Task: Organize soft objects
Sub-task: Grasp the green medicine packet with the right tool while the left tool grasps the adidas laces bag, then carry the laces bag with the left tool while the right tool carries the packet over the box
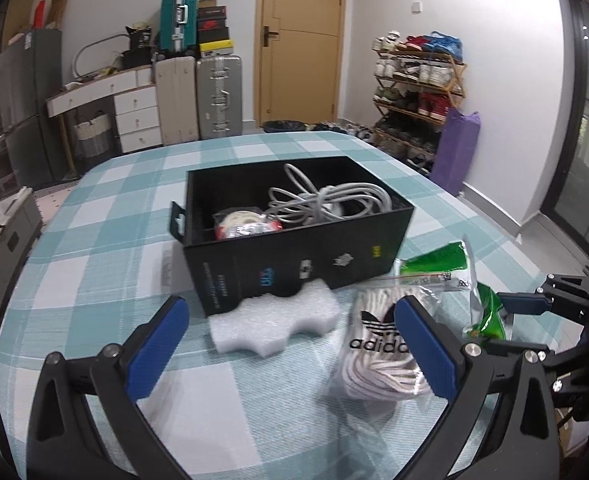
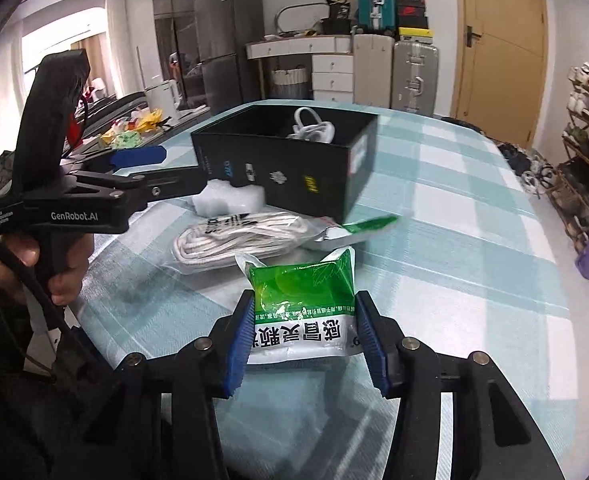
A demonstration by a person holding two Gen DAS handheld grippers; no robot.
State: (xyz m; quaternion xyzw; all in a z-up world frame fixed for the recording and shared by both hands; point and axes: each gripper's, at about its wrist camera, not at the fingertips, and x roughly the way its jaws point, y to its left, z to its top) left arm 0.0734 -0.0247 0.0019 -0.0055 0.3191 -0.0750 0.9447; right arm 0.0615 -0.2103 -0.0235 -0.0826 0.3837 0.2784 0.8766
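A black box [image 1: 294, 256] stands open on the checked table and holds a grey cable coil [image 1: 326, 200] and a taped roll [image 1: 246, 224]. In front of it lie a white foam block [image 1: 278, 320] and a clear bag of white laces [image 1: 378, 352] with an adidas logo. My left gripper [image 1: 290, 320] is open above the foam block. My right gripper [image 2: 304, 320] is shut on a green and white medicine pouch [image 2: 306, 300], held just above the table. The box [image 2: 286, 160], foam [image 2: 230, 196] and laces bag [image 2: 242, 240] also show in the right wrist view, with the left gripper [image 2: 142, 168] at the left.
The table [image 1: 134, 216] has a teal and white checked cloth. A second green packet [image 1: 434, 260] lies right of the box. Behind the table are suitcases [image 1: 218, 96], a white drawer unit [image 1: 134, 112], a shoe rack [image 1: 418, 88] and a door [image 1: 298, 40].
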